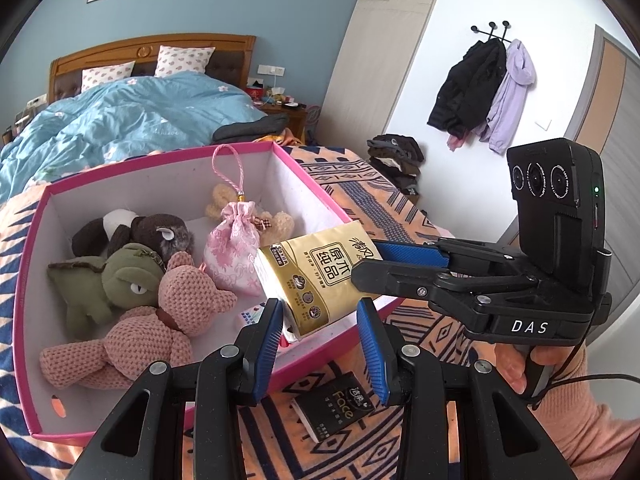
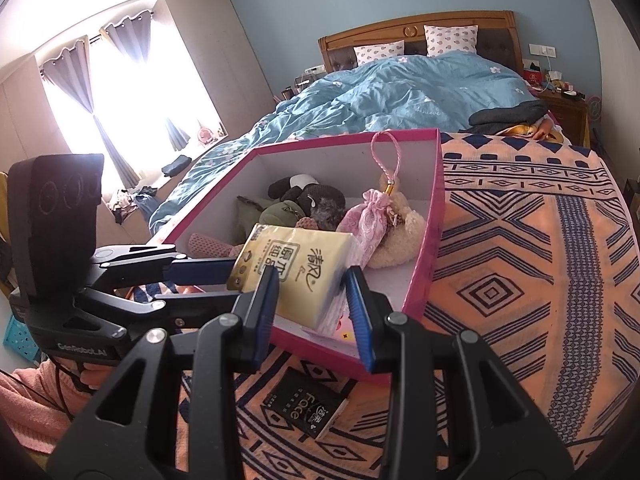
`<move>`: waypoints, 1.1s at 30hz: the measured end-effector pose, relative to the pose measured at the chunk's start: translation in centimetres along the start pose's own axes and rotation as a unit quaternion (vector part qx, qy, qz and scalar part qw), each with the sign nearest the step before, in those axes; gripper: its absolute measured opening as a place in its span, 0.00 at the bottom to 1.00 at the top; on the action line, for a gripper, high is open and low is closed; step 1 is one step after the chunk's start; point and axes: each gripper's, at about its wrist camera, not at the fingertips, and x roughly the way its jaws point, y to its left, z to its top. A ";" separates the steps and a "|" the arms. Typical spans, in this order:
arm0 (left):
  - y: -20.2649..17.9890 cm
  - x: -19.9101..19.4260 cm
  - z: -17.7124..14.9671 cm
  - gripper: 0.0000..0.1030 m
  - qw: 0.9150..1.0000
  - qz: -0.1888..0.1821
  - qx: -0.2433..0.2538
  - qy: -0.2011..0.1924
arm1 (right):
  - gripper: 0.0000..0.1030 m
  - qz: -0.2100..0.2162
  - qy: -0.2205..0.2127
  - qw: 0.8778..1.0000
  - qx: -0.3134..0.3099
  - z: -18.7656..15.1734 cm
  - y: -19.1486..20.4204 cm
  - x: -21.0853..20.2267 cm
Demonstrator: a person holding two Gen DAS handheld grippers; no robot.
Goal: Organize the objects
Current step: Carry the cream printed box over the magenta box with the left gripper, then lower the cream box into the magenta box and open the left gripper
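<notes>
You held the yellow plastic-wrapped tissue pack tilted above the near wall of the pink-rimmed cardboard box, part of it over the box's white inside and part over the rim. Your left gripper had its jaws narrowed on the pack's lower end, and each blue pad appeared to touch a side of it. Your right gripper came in from the side away from the box and pinched the pack's opposite end, one finger above it and one below. The right wrist view agreed: the pack filled the gap between the right jaws, and the left jaws met its far edge.

Inside the box, away from the pack, lay a pink knitted bear, and a pink satin drawstring pouch stood just beside the pack. Outside the box, near its front wall and beneath both jaws, a black tissue pack lay flat on the orange and blue patterned blanket.
</notes>
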 end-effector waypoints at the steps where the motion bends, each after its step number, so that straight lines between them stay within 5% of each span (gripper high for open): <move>1: 0.0 0.1 0.0 0.37 1.000 0.000 0.000 0.001 | 0.37 -0.001 0.000 1.000 0.001 0.0 0.0 0.0; 33: 2.0 2.8 -0.1 0.37 0.999 -0.014 -0.040 0.033 | 0.37 -0.034 0.030 0.999 0.002 -0.1 -0.4 1.9</move>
